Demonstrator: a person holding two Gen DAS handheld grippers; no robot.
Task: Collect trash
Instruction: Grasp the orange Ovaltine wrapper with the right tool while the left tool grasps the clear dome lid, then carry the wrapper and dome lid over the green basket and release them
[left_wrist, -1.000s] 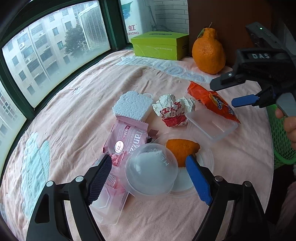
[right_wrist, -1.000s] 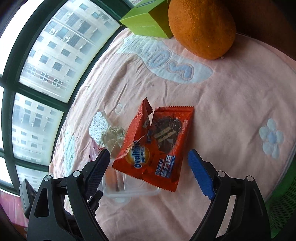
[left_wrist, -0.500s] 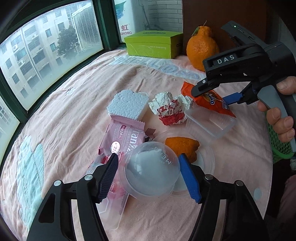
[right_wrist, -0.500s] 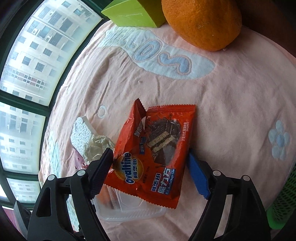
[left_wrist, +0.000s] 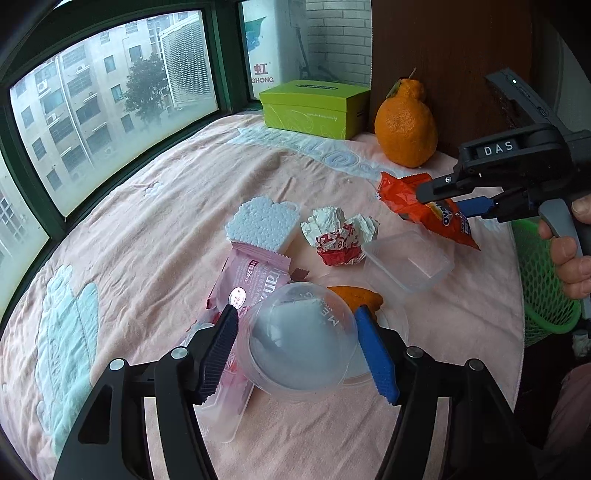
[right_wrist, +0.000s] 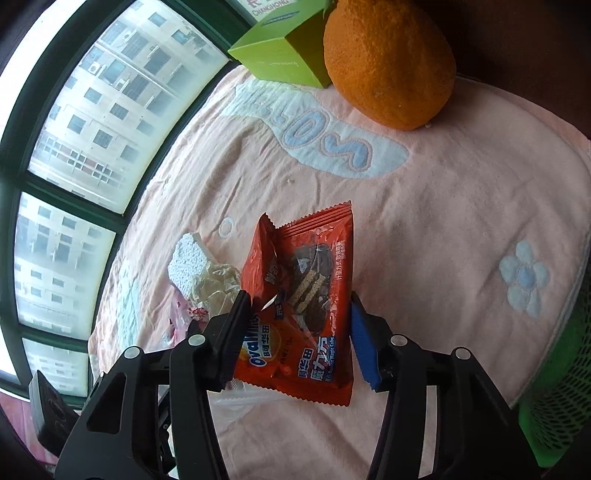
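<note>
The right hand-held gripper (right_wrist: 299, 332) has just closed and is clamped on the orange snack wrapper (right_wrist: 306, 295), lifted at mid-right in the left wrist view. The left hand-held gripper (left_wrist: 295, 343), low in that frame, has just narrowed onto the clear plastic dome lid (left_wrist: 301, 339), both pads against its rim. Beyond lie a pink wrapper (left_wrist: 255, 280), crumpled paper (left_wrist: 338, 236), white foam (left_wrist: 262, 225) and a clear tray (left_wrist: 408, 260) on the pink-clothed surface (left_wrist: 166, 236). A green mesh basket (left_wrist: 543, 295) sits at the right edge.
</note>
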